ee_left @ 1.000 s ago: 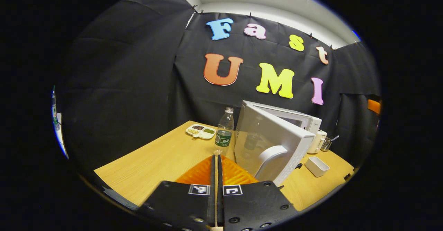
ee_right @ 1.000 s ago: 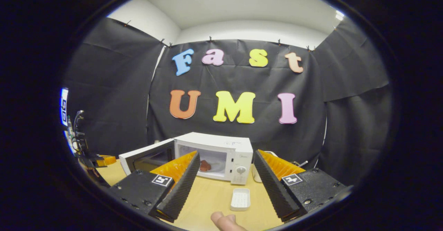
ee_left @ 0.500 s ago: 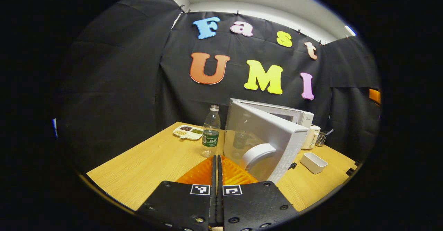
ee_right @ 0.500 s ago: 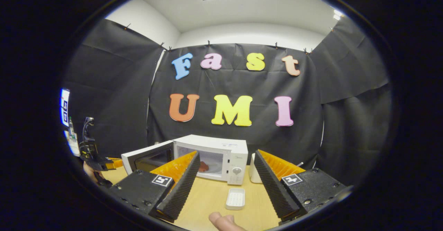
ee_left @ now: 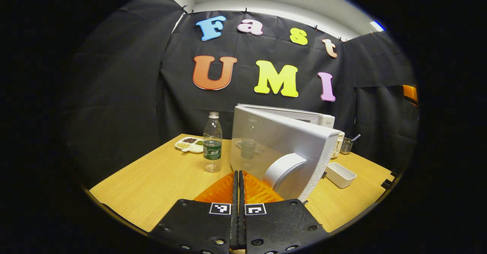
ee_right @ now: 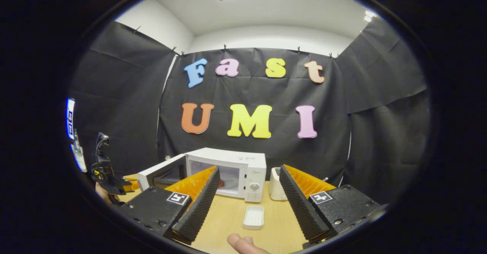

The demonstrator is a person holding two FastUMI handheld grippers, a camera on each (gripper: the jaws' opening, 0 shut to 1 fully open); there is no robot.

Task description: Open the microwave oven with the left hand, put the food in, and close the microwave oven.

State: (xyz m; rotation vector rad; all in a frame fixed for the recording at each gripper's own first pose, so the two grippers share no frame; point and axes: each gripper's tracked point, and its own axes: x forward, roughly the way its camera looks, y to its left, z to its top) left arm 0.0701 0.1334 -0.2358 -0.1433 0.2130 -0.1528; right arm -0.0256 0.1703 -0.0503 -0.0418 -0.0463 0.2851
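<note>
Facing the outer face of the microwave door point(ee_left: 279, 147) from the left gripper point(ee_left: 238, 178), fingers pressed together with nothing between them, tips low over the desk point(ee_left: 159, 181) just short of the door's curved handle point(ee_left: 283, 168). Left to right in the left gripper view: sectioned snack dish point(ee_left: 189, 145) near the desk's far left corner, water bottle point(ee_left: 212, 142) upright beside it, then the door swung out from its hinge on the left side of the microwave oven point(ee_left: 304, 115), free edge with the handle pointing toward the near right, and a white rectangular tray point(ee_left: 340, 174) by the desk's right edge. Door plane running diagonally, so a push on the face near the handle, aimed right and back toward the oven body, looks like the closing move. Left gripper clearly the nearer one.

In the right gripper view: left gripper point(ee_right: 110, 183) at the far left beside the half-open door point(ee_right: 161, 172), food point(ee_right: 220, 183) seemingly a reddish bit inside the cavity behind a finger, hard to confirm. Right gripper point(ee_right: 247, 197) spread wide and empty, well back near the desk's front edge, tray point(ee_right: 253, 217) between its fingers, a fingertip point(ee_right: 243, 244) of the holding hand at the bottom.
</note>
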